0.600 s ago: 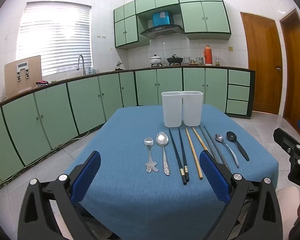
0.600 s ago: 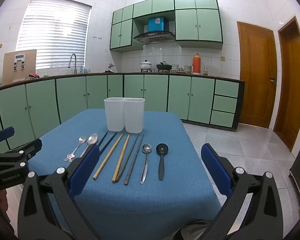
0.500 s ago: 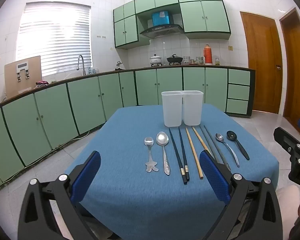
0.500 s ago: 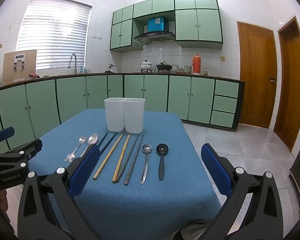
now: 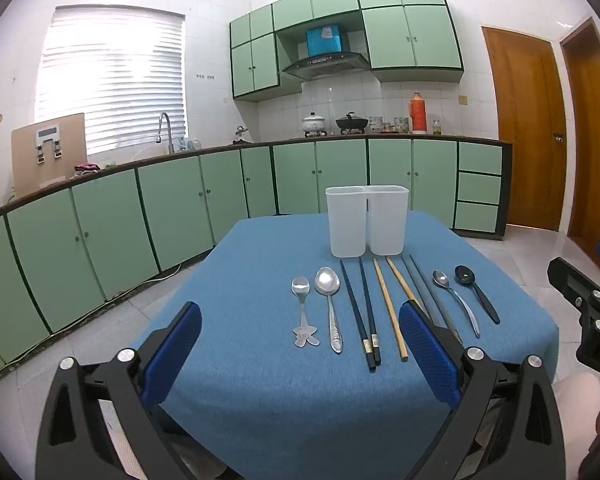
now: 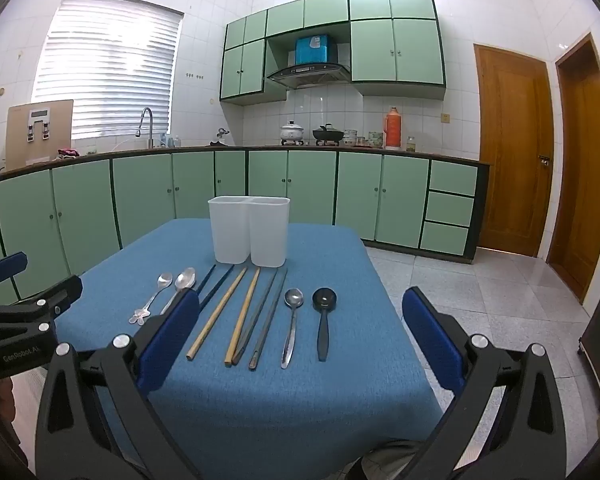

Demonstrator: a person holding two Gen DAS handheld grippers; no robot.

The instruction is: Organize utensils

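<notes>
A white two-compartment holder (image 5: 366, 221) (image 6: 249, 235) stands at the far middle of the blue table. In front of it lie a row of utensils: a small steel spoon (image 5: 302, 308), a larger steel spoon (image 5: 329, 303), black chopsticks (image 5: 362, 312), wooden chopsticks (image 6: 236, 312), grey chopsticks (image 6: 269, 316), a steel spoon (image 6: 291, 326) and a black spoon (image 6: 323, 322). My left gripper (image 5: 300, 354) is open and empty, above the table's near edge. My right gripper (image 6: 300, 344) is open and empty, near the front right of the table.
The blue tablecloth (image 5: 260, 392) covers a small table with drops on all sides. Green cabinets (image 5: 100, 224) and a counter curve along the left and back. Wooden doors (image 6: 512, 152) are at the right. Tiled floor (image 6: 480, 300) surrounds the table.
</notes>
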